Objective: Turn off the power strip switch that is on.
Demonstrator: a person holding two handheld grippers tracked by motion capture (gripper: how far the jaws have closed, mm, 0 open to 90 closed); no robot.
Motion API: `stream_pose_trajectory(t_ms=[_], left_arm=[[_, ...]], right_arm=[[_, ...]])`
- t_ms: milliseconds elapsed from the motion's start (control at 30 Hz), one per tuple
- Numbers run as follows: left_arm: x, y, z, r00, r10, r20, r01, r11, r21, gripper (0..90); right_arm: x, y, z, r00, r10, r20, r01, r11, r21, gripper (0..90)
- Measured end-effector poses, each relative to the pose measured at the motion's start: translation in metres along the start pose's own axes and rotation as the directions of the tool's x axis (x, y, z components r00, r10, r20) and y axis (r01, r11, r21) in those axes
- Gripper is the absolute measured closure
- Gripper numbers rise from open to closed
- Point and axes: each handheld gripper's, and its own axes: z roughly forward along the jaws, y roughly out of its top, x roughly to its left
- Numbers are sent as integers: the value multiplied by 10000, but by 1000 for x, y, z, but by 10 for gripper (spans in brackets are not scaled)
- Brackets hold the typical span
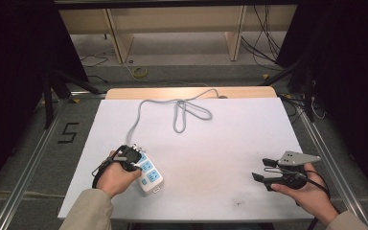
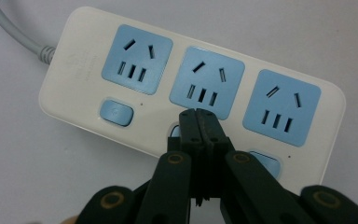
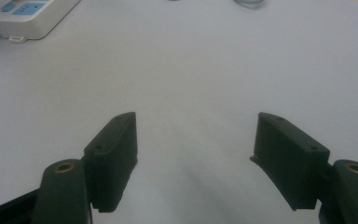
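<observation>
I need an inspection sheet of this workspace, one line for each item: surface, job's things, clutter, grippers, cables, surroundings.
Surface: white table sheet, faint dark smudges near its front edge.
Job's things: white power strip with three blue sockets and blue switches, lying flat at the front left.
Clutter: nothing seen.
Grippers: left gripper has its jaws closed together, tips over the strip's middle switch; contact cannot be told. Right gripper has its jaws wide apart, nothing between them, over bare sheet at the right.
Cables: the strip's grey cord runs to the far edge, looped once.
Surroundings: wooden frame and loose floor cables behind the table.
</observation>
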Motion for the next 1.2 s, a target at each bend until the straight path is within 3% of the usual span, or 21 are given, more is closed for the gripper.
stream_pose_trajectory(t_ms=[1200], left_arm=[[3, 0, -3, 9999, -122, 50, 122, 9999, -72, 900]], right_arm=[[0, 0, 0, 10000, 13, -4, -13, 10000, -13, 309]])
